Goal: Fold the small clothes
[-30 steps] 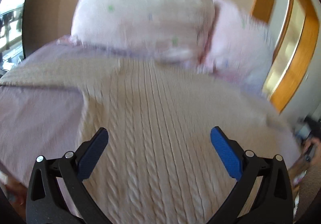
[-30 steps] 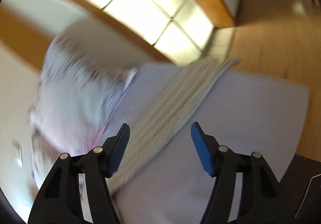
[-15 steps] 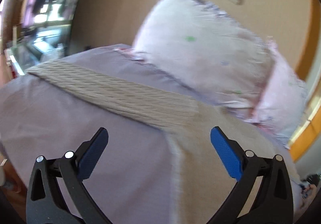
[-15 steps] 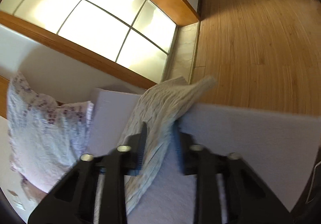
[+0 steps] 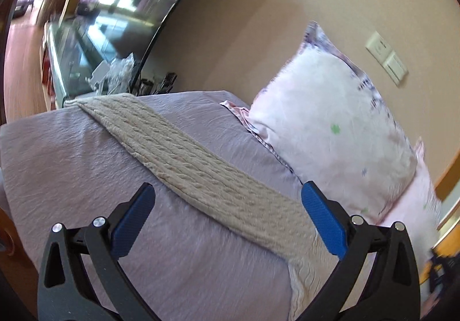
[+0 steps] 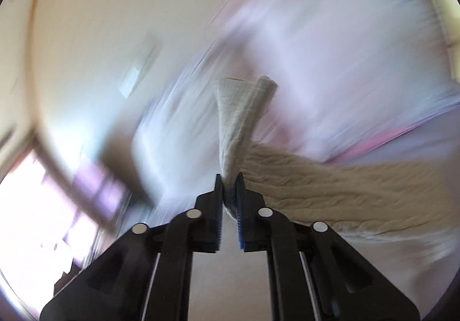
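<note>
We see a bed (image 5: 72,165) with a lilac sheet filling the near half of the left view. A white floral pillow (image 5: 330,131) leans on the beige wall (image 5: 230,28) at far right. Wall switch plates (image 5: 386,58) sit above the pillow. Far left there's a dark-framed glass panel (image 5: 123,2), bright with reflections, and clutter at its base. The right view is heavily motion-blurred: pale wall (image 6: 115,19), bright window (image 6: 34,206) at lower left.

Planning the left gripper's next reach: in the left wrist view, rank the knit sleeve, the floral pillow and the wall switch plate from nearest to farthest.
1. Knit sleeve: between the open jaws, on the bedsheet.
2. Floral pillow: right, beyond the sleeve.
3. Wall switch plate: upper right, above the pillow.
</note>
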### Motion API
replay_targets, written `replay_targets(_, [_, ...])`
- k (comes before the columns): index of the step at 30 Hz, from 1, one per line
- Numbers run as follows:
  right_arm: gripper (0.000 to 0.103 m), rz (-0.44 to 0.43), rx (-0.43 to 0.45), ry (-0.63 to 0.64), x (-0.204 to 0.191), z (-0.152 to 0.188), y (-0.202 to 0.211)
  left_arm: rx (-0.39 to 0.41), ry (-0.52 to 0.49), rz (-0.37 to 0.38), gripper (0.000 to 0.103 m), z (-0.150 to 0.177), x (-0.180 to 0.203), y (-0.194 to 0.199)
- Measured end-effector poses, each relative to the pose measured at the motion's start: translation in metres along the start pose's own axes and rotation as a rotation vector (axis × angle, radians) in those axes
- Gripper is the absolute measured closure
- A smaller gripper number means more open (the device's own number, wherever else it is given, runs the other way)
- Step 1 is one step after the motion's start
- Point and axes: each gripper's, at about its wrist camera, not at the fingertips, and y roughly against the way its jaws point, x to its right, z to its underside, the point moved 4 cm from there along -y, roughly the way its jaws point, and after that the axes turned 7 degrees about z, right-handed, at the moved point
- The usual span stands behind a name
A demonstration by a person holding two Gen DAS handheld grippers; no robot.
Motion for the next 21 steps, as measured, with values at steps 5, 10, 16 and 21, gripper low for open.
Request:
replay_targets(5, [0.036,-0.063,-0.095,0.034,-0.021,0.034,-0.034,-0.003,0.050,-0.025,0.007,-0.016,-0.025,-0.005])
replay_targets(10, [0.018,0.038,0.012,-0.047,0.025,0.023,0.014,-0.038,0.215,-0.066,0.022,-0.039,-0.069,-0.023])
replay_targets(16, [0.015,0.141,0.091,-0.102,0.067,0.034,0.061,-0.025,0.372,-0.124,0.039,-0.055,-0.113,-0.031])
replay_targets(21, [0.014,0.163,0.114,-0.142,0.088,0.039,0.072,-0.024,0.428,-0.131,0.064,-0.064,-0.128,-0.036])
